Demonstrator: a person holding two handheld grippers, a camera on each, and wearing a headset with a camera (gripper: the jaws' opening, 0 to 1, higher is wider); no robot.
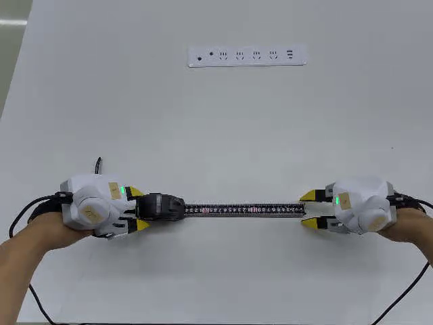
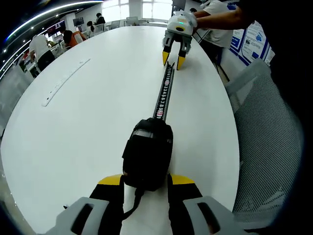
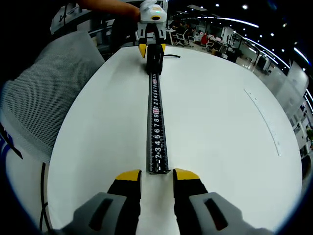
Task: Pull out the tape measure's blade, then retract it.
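Tape measure case (image 2: 147,152), black, clamped in left gripper (image 1: 139,208); blade (image 1: 243,209) runs flat from case across white table (image 1: 216,122) to right gripper (image 1: 308,209), whose jaws stand parted astride the far tip, not pinching. Risk: unheld blade whipping back into case.

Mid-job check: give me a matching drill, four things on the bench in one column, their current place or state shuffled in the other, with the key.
1. tape measure case
2. blade
3. power strip
4. right gripper

A. jaws open, one on each side of the blade's tip
B. lies at the far side of the table, apart from both grippers
C. clamped between the left gripper's jaws
D. stretched flat along the table between the two grippers

Pairs: 1-C; 2-D; 3-B; 4-A.
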